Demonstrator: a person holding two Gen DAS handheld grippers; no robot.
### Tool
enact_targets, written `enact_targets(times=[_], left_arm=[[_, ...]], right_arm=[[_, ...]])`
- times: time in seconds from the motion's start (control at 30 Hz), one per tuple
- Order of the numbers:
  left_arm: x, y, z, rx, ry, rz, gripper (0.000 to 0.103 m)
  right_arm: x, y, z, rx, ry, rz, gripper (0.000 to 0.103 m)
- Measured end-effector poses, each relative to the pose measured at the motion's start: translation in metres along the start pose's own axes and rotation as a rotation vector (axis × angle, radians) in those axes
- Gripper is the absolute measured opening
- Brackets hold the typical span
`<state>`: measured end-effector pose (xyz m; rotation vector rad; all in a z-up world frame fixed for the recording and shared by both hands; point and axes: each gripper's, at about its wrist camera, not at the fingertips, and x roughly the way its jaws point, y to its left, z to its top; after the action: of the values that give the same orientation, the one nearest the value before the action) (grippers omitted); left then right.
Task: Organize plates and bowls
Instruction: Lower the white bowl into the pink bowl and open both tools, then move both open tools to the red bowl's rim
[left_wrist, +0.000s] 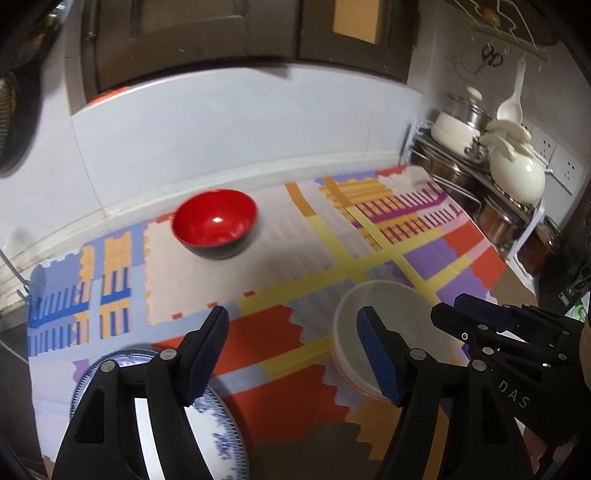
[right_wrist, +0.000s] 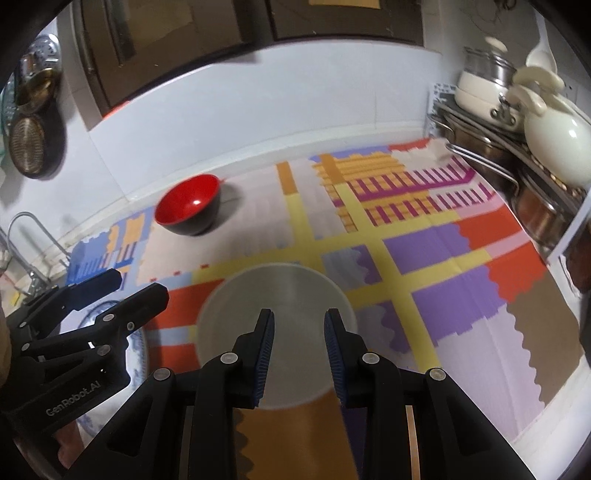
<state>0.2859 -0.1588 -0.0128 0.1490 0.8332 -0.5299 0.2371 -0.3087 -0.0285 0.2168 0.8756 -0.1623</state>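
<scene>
Seemingly nothing is sorted yet: the red bowl (left_wrist: 215, 221) sits alone at eleven o'clock on the mat (left_wrist: 436, 254), the white bowl (right_wrist: 275, 332) lies under the half-open, empty right gripper (right_wrist: 299, 354), and the blue-patterned plate (left_wrist: 218, 428) lies at seven under the wide-open left gripper (left_wrist: 291, 354).

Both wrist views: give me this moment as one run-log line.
left gripper: open, empty, above blue-patterned plate | right gripper: open, empty, over white bowl | red bowl: apart, near wall
</scene>
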Motion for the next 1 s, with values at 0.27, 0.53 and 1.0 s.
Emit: enact_targets(times=[0.27, 0.53, 1.0], left_arm=[[-0.013, 0.033, 0.004, -0.025, -0.035, 0.064, 0.076], [-0.021, 0.063, 0.015, -0.048, -0.068, 0.118, 0.078], [-0.007, 0.101, 0.048, -0.050, -0.096, 0.201, 0.080]], right_arm=[[0.004, 0.028, 0.016, -0.038, -0.012, 0.040, 0.029], [0.016, 0.055, 0.036, -0.065, -0.008, 0.087, 0.029], [0.037, 0.088, 0.082, -0.136, -0.019, 0.118, 0.029]])
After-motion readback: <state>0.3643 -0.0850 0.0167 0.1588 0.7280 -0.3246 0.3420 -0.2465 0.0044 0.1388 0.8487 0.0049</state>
